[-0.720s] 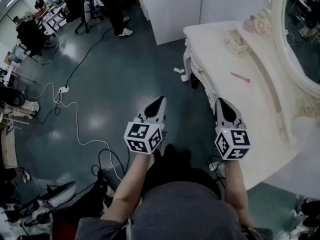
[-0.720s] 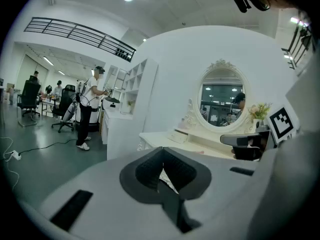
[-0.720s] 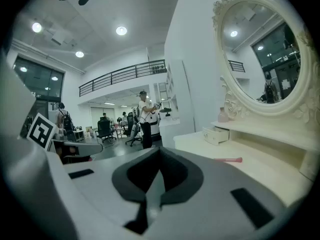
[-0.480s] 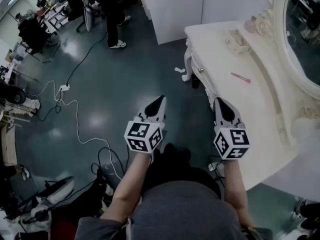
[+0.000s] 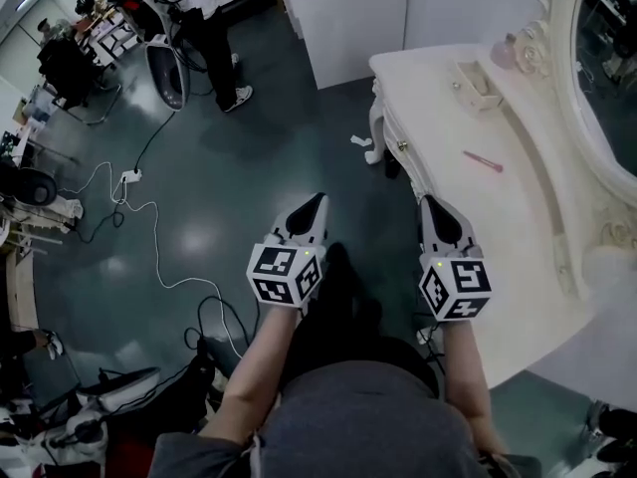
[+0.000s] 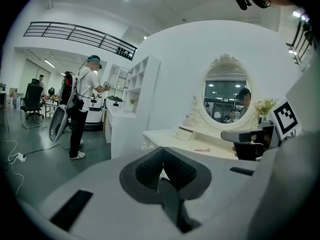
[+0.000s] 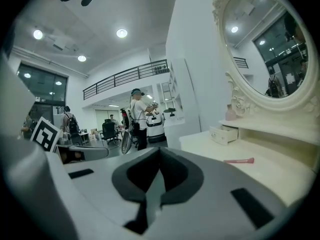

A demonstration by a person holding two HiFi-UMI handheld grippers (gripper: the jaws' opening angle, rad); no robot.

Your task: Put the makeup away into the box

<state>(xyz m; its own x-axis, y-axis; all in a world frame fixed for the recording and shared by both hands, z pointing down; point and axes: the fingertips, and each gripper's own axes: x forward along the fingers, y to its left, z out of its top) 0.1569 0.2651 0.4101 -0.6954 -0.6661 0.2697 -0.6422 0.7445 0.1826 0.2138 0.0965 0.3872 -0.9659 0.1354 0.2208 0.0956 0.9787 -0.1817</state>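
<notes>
Jaws stand pressed together on the left hand-held gripper (image 5: 318, 200), with nothing between them, and it hangs over the dark floor (image 5: 229, 177). The right hand-held gripper (image 5: 430, 203) is likewise closed and empty, level with the left one and just beside the front edge of the cream table (image 5: 518, 237). Both point slightly downward, held side by side in front of the person's lap. Well ahead of the right one, a slim pink makeup stick (image 5: 481, 160) lies alone on the table top. Farther back, near the mirror (image 5: 609, 58), sits a small cream box (image 5: 476, 80), with a pink bottle (image 5: 503, 51) just behind it. Across the floor a white cable (image 5: 154, 237) trails from a power strip (image 5: 126, 178), and another person (image 5: 204, 13) stands at the far end.
</notes>
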